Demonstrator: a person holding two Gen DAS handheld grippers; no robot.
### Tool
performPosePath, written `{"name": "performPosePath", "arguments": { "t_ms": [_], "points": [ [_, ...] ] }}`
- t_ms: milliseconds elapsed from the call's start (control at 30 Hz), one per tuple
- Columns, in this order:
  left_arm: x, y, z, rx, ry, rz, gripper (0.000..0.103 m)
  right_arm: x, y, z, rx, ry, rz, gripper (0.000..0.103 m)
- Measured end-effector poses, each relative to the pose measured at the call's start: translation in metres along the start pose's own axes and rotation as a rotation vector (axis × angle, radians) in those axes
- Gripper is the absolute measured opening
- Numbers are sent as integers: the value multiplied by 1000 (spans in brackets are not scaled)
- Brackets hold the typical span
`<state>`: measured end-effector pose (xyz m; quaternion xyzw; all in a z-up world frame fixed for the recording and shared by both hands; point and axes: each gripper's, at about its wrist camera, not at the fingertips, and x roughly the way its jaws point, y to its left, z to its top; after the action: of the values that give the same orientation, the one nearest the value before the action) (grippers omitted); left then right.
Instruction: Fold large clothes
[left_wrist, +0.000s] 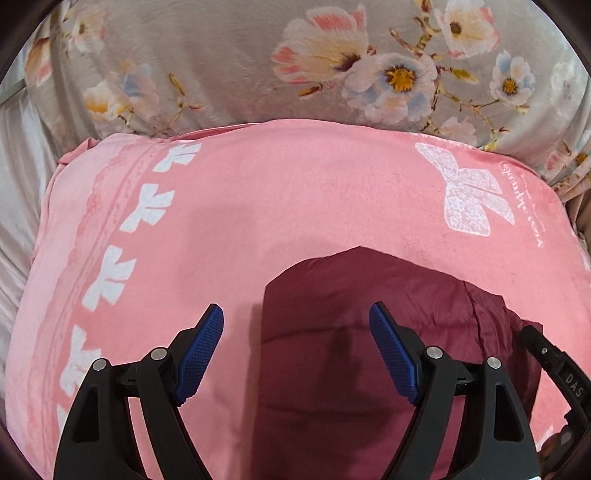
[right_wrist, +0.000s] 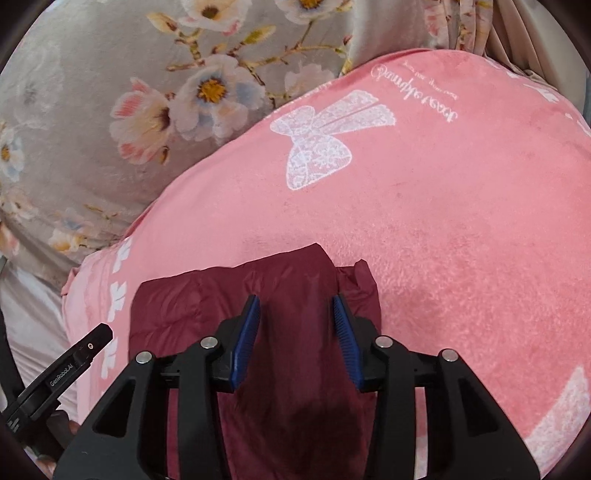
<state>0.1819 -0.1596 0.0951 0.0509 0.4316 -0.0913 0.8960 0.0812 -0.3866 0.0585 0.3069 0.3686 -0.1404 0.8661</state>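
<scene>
A dark maroon padded garment (left_wrist: 351, 332) lies folded on a pink blanket (left_wrist: 277, 192) with white bow prints. My left gripper (left_wrist: 295, 317) is open just above the garment's left edge, with nothing between its blue pads. In the right wrist view the garment (right_wrist: 221, 295) lies under my right gripper (right_wrist: 295, 306), which is open with its pads spread over the garment's middle. The other gripper's black body shows at the left edge of the right wrist view (right_wrist: 62, 373) and at the right edge of the left wrist view (left_wrist: 557, 369).
A grey floral bedcover (left_wrist: 229, 66) lies beyond the pink blanket, also in the right wrist view (right_wrist: 92, 110). Pale sheet folds (left_wrist: 18, 192) show at the left. Curtain-like folds (right_wrist: 491, 33) hang at the far right.
</scene>
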Motion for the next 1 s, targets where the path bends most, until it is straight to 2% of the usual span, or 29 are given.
{"name": "performPosePath", "arguments": {
  "t_ms": [100, 267, 433, 567, 1000],
  "points": [
    [26, -13, 0, 17, 36, 5, 79, 18, 2, -5, -33, -8, -41, 29],
    [59, -28, -14, 46, 57, -1, 83, 42, -10, -18, -51, -21, -65, 28],
    [70, -37, -22, 58, 15, 15, 87, 53, -17, -23, -49, -31, -59, 28],
    [78, -41, -27, 60, -7, 26, 88, 59, -12, -26, -78, -49, -88, 28],
    [90, -48, -34, 68, -41, 54, 91, 64, -10, -28, -87, -61, -99, 28]
  ]
}}
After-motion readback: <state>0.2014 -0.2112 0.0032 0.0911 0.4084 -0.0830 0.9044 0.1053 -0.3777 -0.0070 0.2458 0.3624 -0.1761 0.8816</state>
